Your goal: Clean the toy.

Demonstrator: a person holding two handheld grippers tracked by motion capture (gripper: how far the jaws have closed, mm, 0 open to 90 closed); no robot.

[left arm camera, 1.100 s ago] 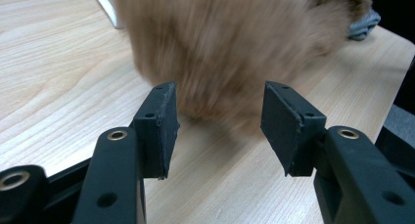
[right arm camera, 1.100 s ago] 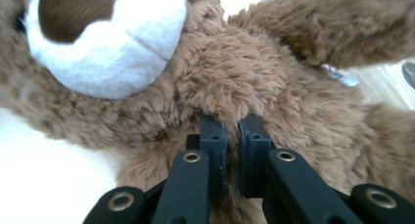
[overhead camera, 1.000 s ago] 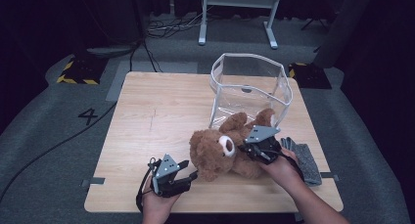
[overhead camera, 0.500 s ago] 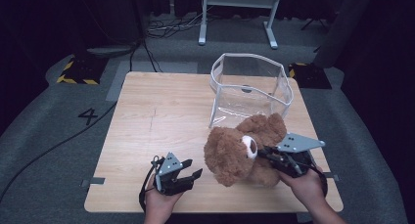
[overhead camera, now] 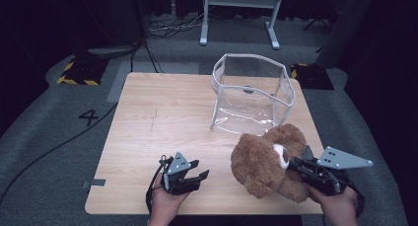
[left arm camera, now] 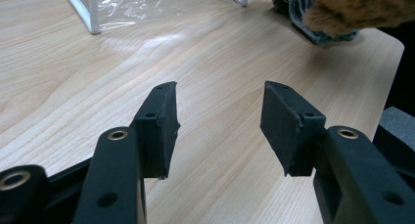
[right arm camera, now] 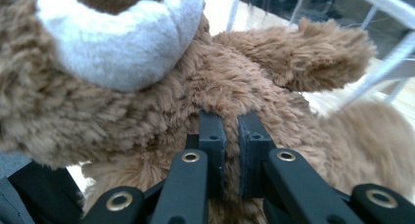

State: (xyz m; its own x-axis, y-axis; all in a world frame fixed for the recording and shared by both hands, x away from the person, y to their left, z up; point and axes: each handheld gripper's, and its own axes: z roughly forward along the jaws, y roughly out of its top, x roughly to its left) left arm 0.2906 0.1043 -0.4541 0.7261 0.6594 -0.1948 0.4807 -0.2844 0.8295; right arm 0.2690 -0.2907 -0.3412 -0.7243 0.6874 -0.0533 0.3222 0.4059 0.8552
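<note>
The teddy bear (overhead camera: 266, 162) lies at the near right corner of the table (overhead camera: 162, 117), just in front of the clear plastic bag (overhead camera: 251, 95) that stands open-topped beyond it. From above, the right gripper (overhead camera: 296, 164) reaches into the bear's side, but how it grips is hard to make out there; the right gripper view shows the two jaws nearly pressed together, pinching a fold of brown fur below the white muzzle (right arm camera: 122, 43). The right hand (overhead camera: 332, 201) comes in low from the table's edge, pointing leftward. The left gripper (overhead camera: 199, 176) rests near the front edge, jaws spread with nothing between them, well apart from the bear. Its own view catches a grey cloth (left arm camera: 298, 18) under the bear, cut off at the top.
</note>
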